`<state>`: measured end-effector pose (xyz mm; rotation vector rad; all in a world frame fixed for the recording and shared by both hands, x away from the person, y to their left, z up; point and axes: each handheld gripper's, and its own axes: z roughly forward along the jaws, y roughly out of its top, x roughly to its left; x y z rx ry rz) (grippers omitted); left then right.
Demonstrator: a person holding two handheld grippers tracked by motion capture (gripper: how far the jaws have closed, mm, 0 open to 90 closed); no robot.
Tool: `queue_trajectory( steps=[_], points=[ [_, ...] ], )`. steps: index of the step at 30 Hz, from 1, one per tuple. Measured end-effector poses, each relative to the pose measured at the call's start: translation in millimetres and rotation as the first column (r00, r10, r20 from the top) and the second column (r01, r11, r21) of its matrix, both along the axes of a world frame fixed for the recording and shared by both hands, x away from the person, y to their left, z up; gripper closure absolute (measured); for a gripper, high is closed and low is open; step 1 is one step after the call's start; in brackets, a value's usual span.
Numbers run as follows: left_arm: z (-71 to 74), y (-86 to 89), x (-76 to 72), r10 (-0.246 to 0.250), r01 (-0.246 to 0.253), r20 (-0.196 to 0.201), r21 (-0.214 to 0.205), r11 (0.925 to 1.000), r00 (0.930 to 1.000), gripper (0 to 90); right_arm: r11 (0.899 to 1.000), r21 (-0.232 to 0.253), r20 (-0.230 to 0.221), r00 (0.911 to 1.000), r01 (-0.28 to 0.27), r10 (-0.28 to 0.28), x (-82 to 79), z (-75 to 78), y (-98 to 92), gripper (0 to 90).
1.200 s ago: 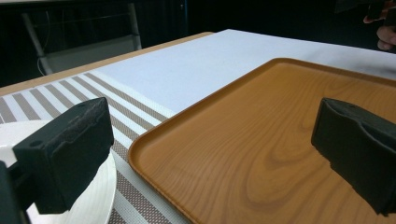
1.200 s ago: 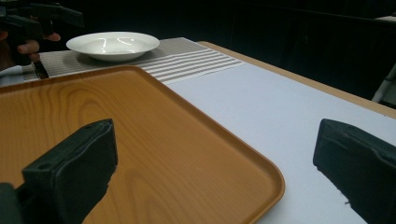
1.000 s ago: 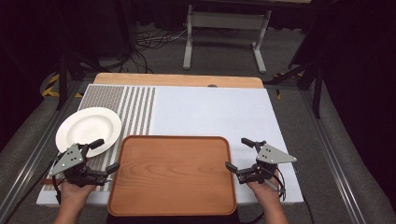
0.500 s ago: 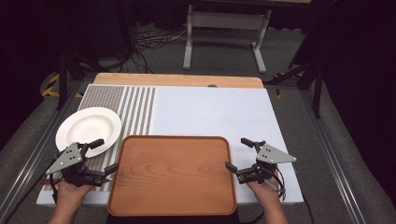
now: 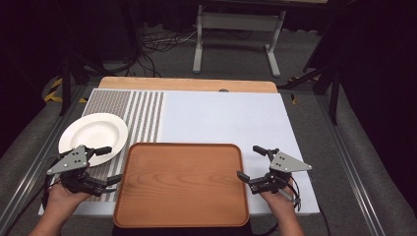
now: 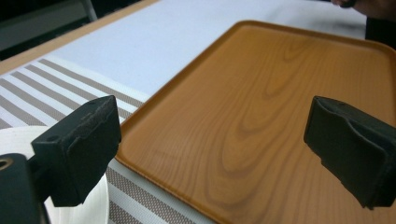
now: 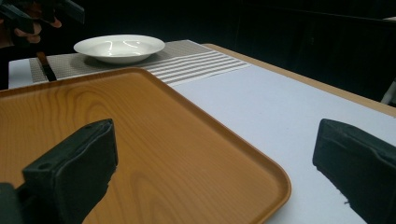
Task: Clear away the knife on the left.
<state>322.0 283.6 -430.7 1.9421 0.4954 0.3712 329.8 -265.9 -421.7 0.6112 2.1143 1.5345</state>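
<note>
A wooden tray (image 5: pixel 182 182) lies at the near middle of the table. To its left a white plate (image 5: pixel 93 132) sits on the striped end of the mat. My left gripper (image 5: pixel 110 164) hovers by the tray's left edge, open. Its jaws have just been closing a little, with nothing gripped between them. In the left gripper view the left gripper (image 6: pixel 215 140) looks over the tray (image 6: pixel 261 93) and the plate's rim (image 6: pixel 16 137). My right gripper (image 5: pixel 248 162) is open at the tray's right edge. The right gripper (image 7: pixel 215 163) frames the tray's corner (image 7: pixel 261 179), with the plate (image 7: pixel 119 46) far off.
A white mat (image 5: pixel 221 118) with a grey striped section (image 5: pixel 142 113) covers the table. A bare wooden strip (image 5: pixel 187 84) runs along the far edge. Beyond it stand a metal frame (image 5: pixel 236 22) and floor cables (image 5: pixel 157 46).
My left gripper has risen slightly beside the tray. The right gripper, tray and plate have not moved.
</note>
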Motion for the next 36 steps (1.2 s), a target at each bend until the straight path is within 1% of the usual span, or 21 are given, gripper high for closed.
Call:
queue_trajectory(
  steps=[3, 5, 6, 8, 9, 10, 11, 12, 15, 17, 19, 20, 25, 27, 29, 30, 31, 32, 33, 34, 36],
  points=[
    [5.3, 1.7, 1.1, -0.023, 0.024, -0.013, 0.032, 0.9992, 0.9996, 6.2, 1.000, -0.001, -0.002, 1.0000, -0.003, 0.003, 0.2, -0.2, 0.1, 0.7],
    [8.0, 3.0, 2.1, -0.042, 0.043, -0.039, 0.042, 0.9982, 0.9984, 6.5, 1.000, 0.000, -0.002, 1.0000, -0.005, 0.005, 0.3, -0.4, 0.5, 0.7],
    [8.6, 3.3, 2.3, -0.045, 0.047, -0.053, 0.040, 0.9981, 0.9976, 6.7, 1.000, -0.001, -0.003, 1.0000, -0.006, 0.006, 0.4, -0.5, 0.6, 0.7],
    [10.7, 5.1, 4.3, -0.062, 0.065, -0.068, 0.054, 0.9964, 0.9958, 7.2, 1.000, -0.002, -0.003, 1.0000, -0.009, 0.009, 0.6, -0.7, 0.9, 0.7],
    [11.7, 5.4, 4.8, -0.069, 0.074, -0.086, 0.061, 0.9954, 0.9940, 7.4, 1.000, -0.003, -0.005, 0.9999, -0.010, 0.010, 0.6, -0.8, 1.0, 0.7],
    [12.6, 5.8, 5.5, -0.077, 0.083, -0.093, 0.074, 0.9938, 0.9927, 7.6, 1.000, -0.005, -0.006, 0.9999, -0.012, 0.012, 0.6, -0.9, 1.2, 0.7],
    [12.6, 5.8, 5.5, -0.077, 0.083, -0.093, 0.074, 0.9938, 0.9927, 7.7, 1.000, -0.004, -0.006, 0.9999, -0.013, 0.013, 0.6, -1.0, 1.4, 0.7],
    [14.2, 5.5, 6.5, -0.093, 0.106, -0.120, 0.103, 0.9890, 0.9884, 7.9, 1.000, -0.006, -0.008, 0.9999, -0.015, 0.015, 0.7, -1.1, 1.5, 0.7],
    [15.6, 4.3, 6.8, -0.109, 0.129, -0.141, 0.142, 0.9815, 0.9839, 8.1, 1.000, -0.008, -0.009, 0.9998, -0.015, 0.015, 0.9, -1.3, 1.7, 0.9],
    [17.2, 3.8, 7.2, -0.122, 0.148, -0.154, 0.175, 0.9733, 0.9805, 8.2, 1.000, -0.010, -0.013, 0.9998, -0.016, 0.016, 1.4, -1.9, 1.8, 0.9],
    [18.1, 3.8, 7.6, -0.126, 0.158, -0.164, 0.199, 0.9671, 0.9785, 8.3, 1.000, -0.011, -0.017, 0.9997, -0.017, 0.017, 1.9, -2.8, 1.9, 0.9],
    [18.3, 3.7, 7.6, -0.127, 0.160, -0.168, 0.206, 0.9654, 0.9776, 8.6, 1.000, -0.011, -0.022, 0.9996, -0.018, 0.018, 2.0, -3.1, 2.0, 0.9],
    [22.4, 4.9, 8.4, -0.134, 0.184, -0.192, 0.270, 0.9450, 0.9722, 9.4, 1.000, -0.014, -0.020, 0.9995, -0.023, 0.023, 1.8, -3.2, 2.9, 0.9],
    [23.3, 5.3, 8.7, -0.136, 0.190, -0.200, 0.285, 0.9394, 0.9703, 9.7, 1.000, -0.016, -0.023, 0.9994, -0.025, 0.025, 1.9, -3.5, 3.1, 0.9],
    [24.0, 6.1, 9.1, -0.137, 0.198, -0.209, 0.306, 0.9310, 0.9682, 9.7, 0.999, -0.016, -0.024, 0.9993, -0.028, 0.027, 1.9, -3.8, 3.3, 1.0],
    [24.0, 6.4, 9.2, -0.136, 0.199, -0.211, 0.314, 0.9284, 0.9678, 9.7, 0.999, -0.017, -0.024, 0.9993, -0.028, 0.027, 1.9, -3.8, 3.4, 1.0],
    [24.2, 7.0, 9.6, -0.138, 0.204, -0.215, 0.327, 0.9226, 0.9669, 9.8, 0.999, -0.016, -0.024, 0.9993, -0.029, 0.028, 1.9, -3.8, 3.4, 1.0],
    [23.8, 7.5, 10.2, -0.141, 0.213, -0.225, 0.340, 0.9158, 0.9641, 9.8, 0.999, -0.016, -0.023, 0.9993, -0.029, 0.029, 1.9, -3.7, 3.5, 1.0],
    [23.2, 7.5, 10.3, -0.142, 0.219, -0.235, 0.345, 0.9129, 0.9617, 10.1, 0.999, -0.016, -0.022, 0.9993, -0.030, 0.030, 1.8, -3.7, 3.5, 1.0],
    [22.7, 7.8, 10.7, -0.144, 0.228, -0.245, 0.356, 0.9062, 0.9587, 10.3, 0.999, -0.016, -0.022, 0.9993, -0.031, 0.030, 1.7, -3.7, 3.5, 1.0],
    [21.3, 8.0, 10.8, -0.141, 0.234, -0.257, 0.379, 0.8951, 0.9560, 10.7, 0.999, -0.017, -0.023, 0.9993, -0.032, 0.031, 1.6, -3.7, 3.5, 1.0]
  ],
)
